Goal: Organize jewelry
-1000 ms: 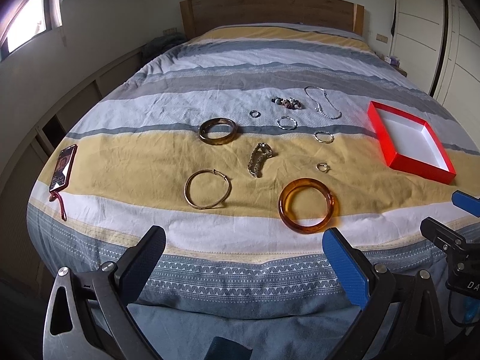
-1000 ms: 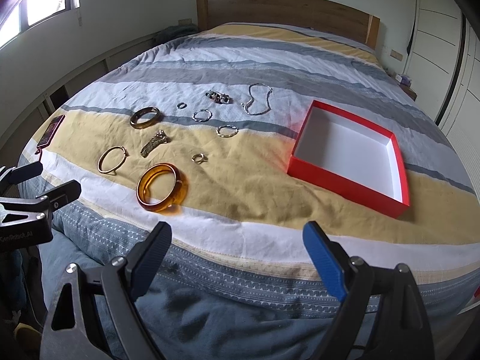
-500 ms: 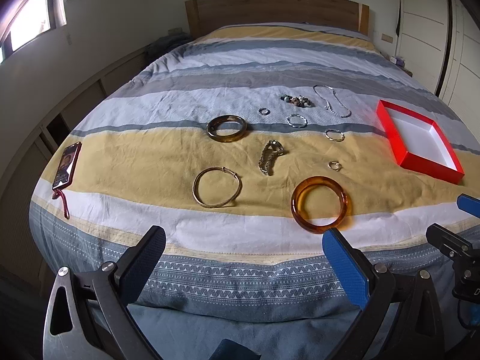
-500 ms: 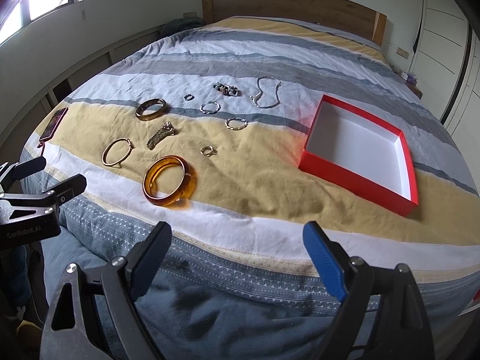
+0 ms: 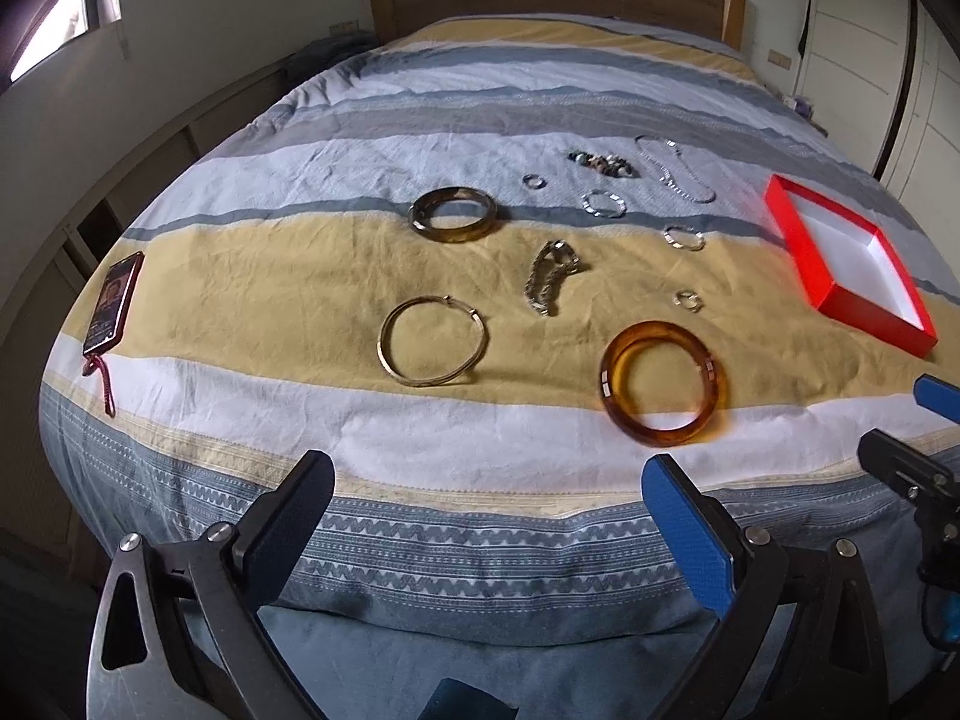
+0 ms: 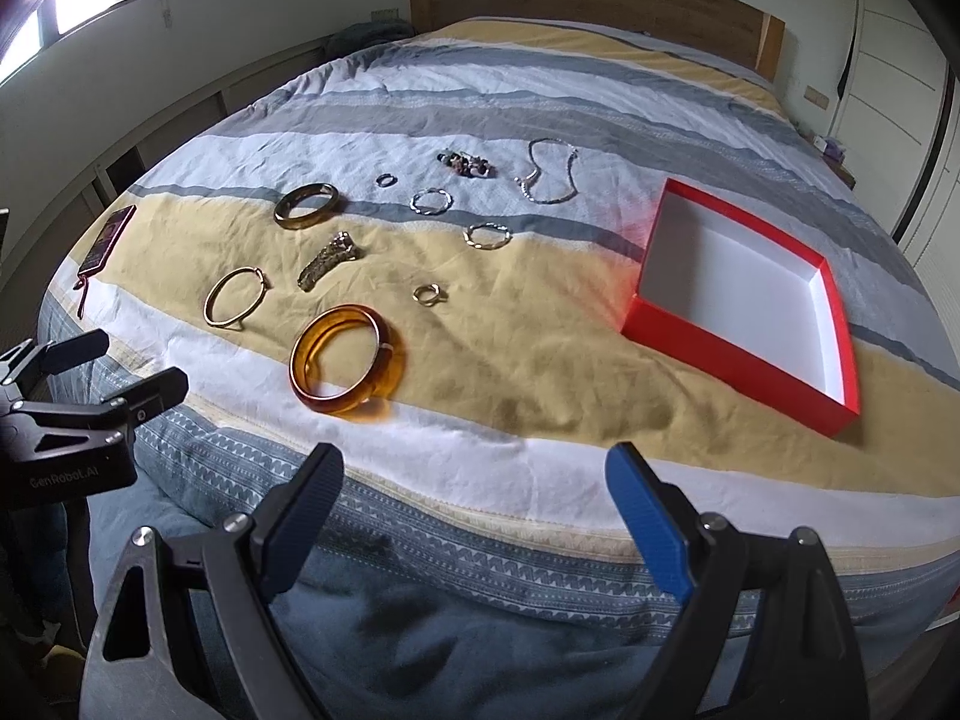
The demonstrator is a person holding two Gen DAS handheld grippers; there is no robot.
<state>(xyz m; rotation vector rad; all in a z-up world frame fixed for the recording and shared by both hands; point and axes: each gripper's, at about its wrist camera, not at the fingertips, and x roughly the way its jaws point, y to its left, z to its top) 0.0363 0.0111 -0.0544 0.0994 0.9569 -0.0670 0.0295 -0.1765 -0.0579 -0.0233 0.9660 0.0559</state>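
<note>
Both grippers hang wide open over the bed's foot, left gripper (image 5: 486, 507) short of the amber bangle (image 5: 663, 383), right gripper (image 6: 474, 489) with the red box (image 6: 744, 294) ahead-right, "GenRobot.AI" readable on the left one's body.

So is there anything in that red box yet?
Empty. The red box lies open on the bed, showing only its bare white floor in both views; all the jewelry, like the amber bangle, lies outside it.
</note>
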